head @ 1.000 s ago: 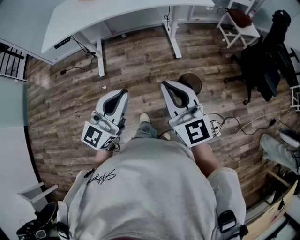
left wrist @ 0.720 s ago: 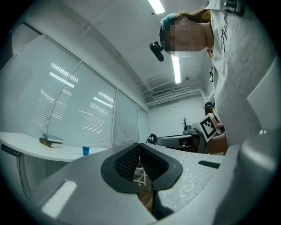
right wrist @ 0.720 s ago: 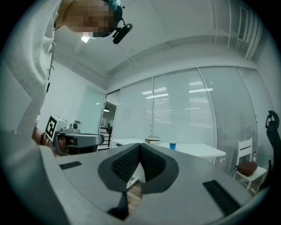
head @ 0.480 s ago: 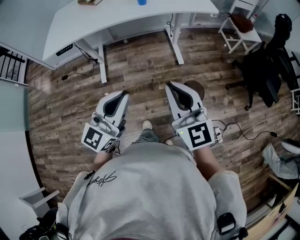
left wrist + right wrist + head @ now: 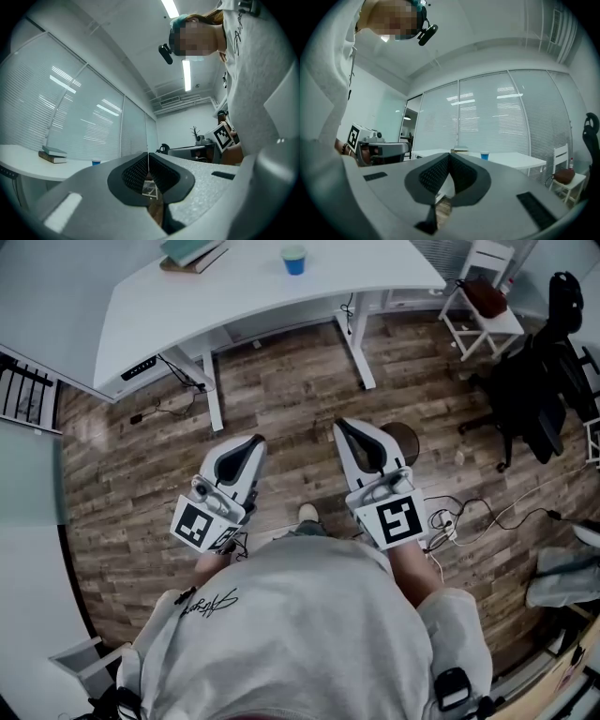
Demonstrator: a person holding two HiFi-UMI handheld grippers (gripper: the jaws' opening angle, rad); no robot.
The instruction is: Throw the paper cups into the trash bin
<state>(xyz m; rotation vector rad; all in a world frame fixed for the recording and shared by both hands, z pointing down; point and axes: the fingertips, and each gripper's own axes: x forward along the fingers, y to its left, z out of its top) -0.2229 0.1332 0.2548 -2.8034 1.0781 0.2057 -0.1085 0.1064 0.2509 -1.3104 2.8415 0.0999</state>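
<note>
Top edge: we are seeing the books (image 5: 192,251) clipped | Behind the right gripper (image 5: 343,427): a round dark thing (image 5: 408,439) is showing only partly, kind unclear | Far off: we are finding the cup (image 5: 484,155) too small for detail

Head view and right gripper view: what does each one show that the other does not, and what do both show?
Only the head view shows the wooden floor, the cables lying on it and the black office chair. Only the right gripper view shows the window blinds, the ceiling and how the right gripper has its pads pressed together with nothing between them. Both show the white desk, the blue cup, the books and the left gripper.
</note>
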